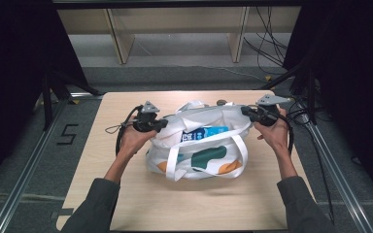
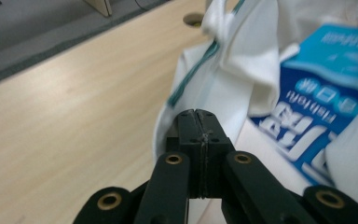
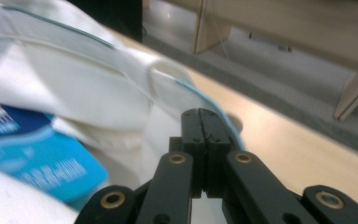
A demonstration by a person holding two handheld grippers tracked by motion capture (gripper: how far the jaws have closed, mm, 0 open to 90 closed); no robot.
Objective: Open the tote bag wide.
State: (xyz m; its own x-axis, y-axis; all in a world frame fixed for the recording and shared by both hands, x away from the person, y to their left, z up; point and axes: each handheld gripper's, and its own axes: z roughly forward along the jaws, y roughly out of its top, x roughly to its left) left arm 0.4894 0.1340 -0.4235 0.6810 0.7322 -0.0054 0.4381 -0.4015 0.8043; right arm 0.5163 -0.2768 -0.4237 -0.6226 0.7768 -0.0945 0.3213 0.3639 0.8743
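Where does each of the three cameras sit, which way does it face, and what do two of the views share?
High view: above the person's side, facing forward and down on the table; forearms, both hands.
Left gripper view: rides the left gripper, facing the bag rim; closed black jaws.
Right gripper view: rides the right gripper, facing the bag's opposite rim; closed black jaws.
Shared: both gripper views show the blue carton inside the white bag.

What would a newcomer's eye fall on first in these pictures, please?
Probably the white tote bag with teal and orange shapes, sitting mid-table and held by its rim at either end: the left gripper at its left end, the right gripper at its right. Next, the bright blue package showing inside the bag's mouth.
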